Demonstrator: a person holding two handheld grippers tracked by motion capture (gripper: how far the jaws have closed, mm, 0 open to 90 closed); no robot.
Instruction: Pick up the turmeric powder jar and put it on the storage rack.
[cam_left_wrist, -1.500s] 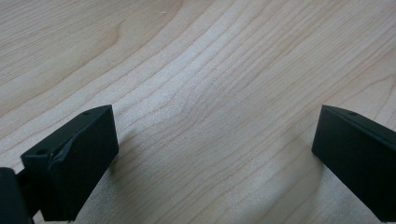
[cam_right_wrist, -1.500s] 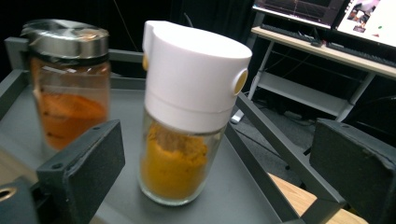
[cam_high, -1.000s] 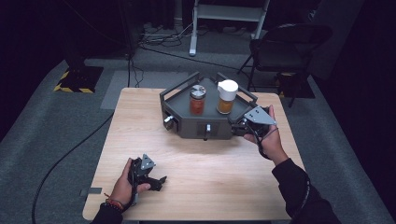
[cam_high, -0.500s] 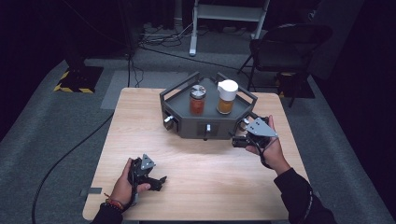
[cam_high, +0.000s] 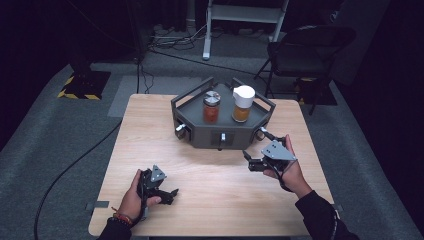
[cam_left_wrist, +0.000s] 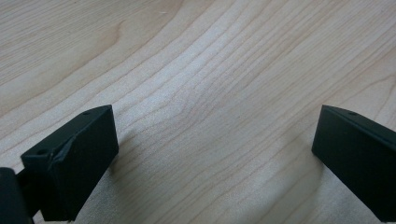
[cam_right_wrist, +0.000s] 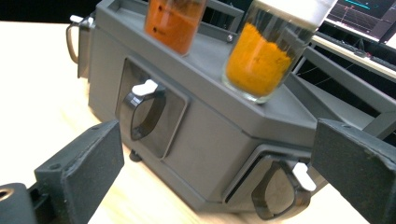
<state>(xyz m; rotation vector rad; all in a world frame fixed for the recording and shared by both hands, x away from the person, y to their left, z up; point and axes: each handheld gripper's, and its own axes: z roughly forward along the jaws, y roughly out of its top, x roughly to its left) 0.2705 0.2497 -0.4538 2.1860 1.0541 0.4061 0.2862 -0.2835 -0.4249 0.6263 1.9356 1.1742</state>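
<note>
A dark grey angular rack (cam_high: 200, 134) stands at the back middle of the wooden table (cam_high: 210, 200). On its top tray are a jar of red-orange powder with a metal lid (cam_high: 211, 106) and a jar of yellow-orange powder with a white lid (cam_high: 243, 104). My right gripper (cam_high: 248, 160) hovers open just off the rack's front right corner, apart from it, jaws pointing at it. In the right gripper view the rack (cam_right_wrist: 210, 140) sits between the wide jaws, with two dark ring handles (cam_right_wrist: 144, 109) on its faces. My left gripper (cam_high: 170, 196) rests open near the front left, over bare wood (cam_left_wrist: 215, 93).
A folding chair (cam_high: 305, 55) and a white frame stand behind the table on the grey carpet. A cable (cam_high: 65, 170) runs across the floor at the left. Yellow-black hazard tape (cam_high: 75, 95) marks a base at the far left.
My right gripper has drawn back from the rack's right front corner toward the person and slightly left. The left gripper and both jars have stayed put.
</note>
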